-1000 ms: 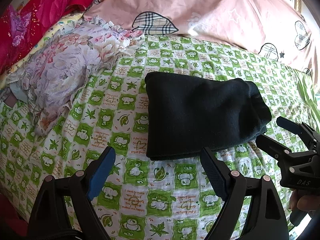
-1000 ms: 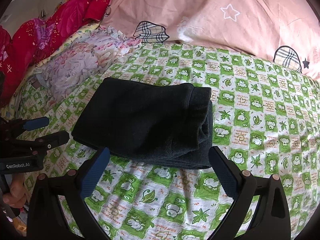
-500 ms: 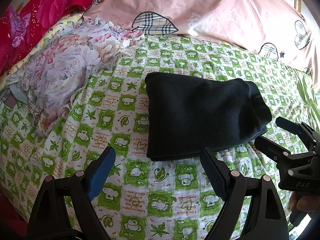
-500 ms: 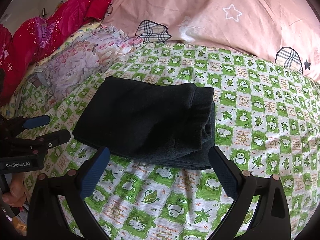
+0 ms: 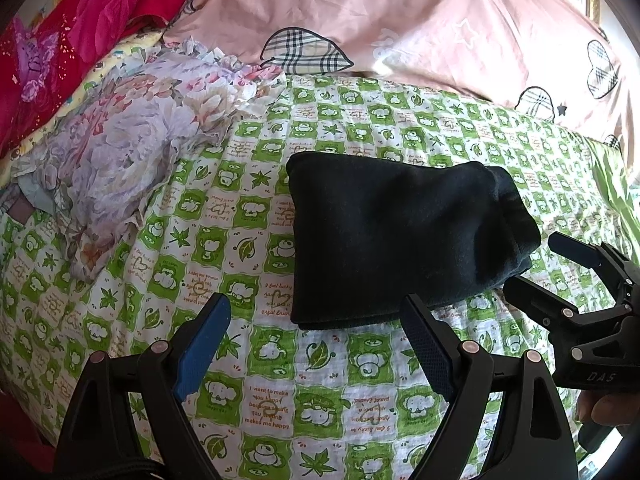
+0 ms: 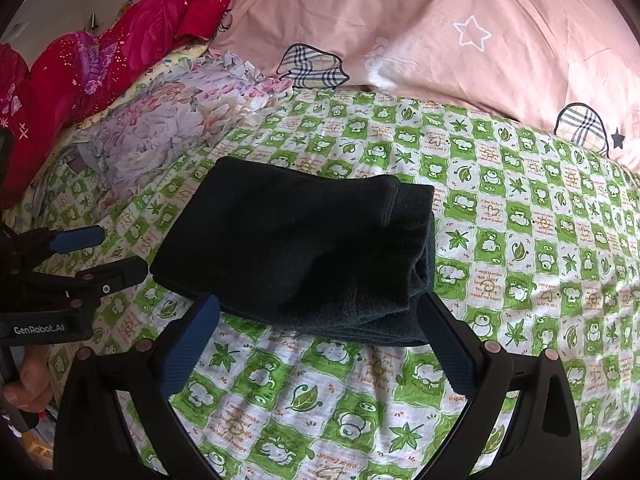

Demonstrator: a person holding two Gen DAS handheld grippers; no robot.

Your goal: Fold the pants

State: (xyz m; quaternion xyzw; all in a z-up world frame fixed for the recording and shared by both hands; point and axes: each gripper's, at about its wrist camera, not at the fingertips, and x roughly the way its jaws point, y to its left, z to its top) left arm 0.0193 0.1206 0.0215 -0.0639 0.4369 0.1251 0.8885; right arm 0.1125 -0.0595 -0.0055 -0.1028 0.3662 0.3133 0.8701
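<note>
The dark, soft fleece pants lie folded into a thick rectangular bundle in the middle of the green-and-white checked bedsheet printed with animals and leaves. In the left wrist view the left gripper hangs just on the near side of the bundle with its jaws spread wide and nothing between the blue pads; its right fingertip overlaps the bundle's near edge in the picture, though whether it touches cannot be told. That view also shows the right gripper at the far right edge, jaws apart and empty, just beside the bundle's rounded right end.

The right wrist view shows what the other hides: the layered fold edges stacked along the bundle's right and near sides. There the right gripper spans the near edge, wide open, and the left gripper sits at the left, near the bundle's left corner.

A crumpled floral cloth in pale pink and lilac lies far left, a pink quilt with plaid leaf patches lies across the far side, and a red flowered fabric is heaped in the far left corner.
</note>
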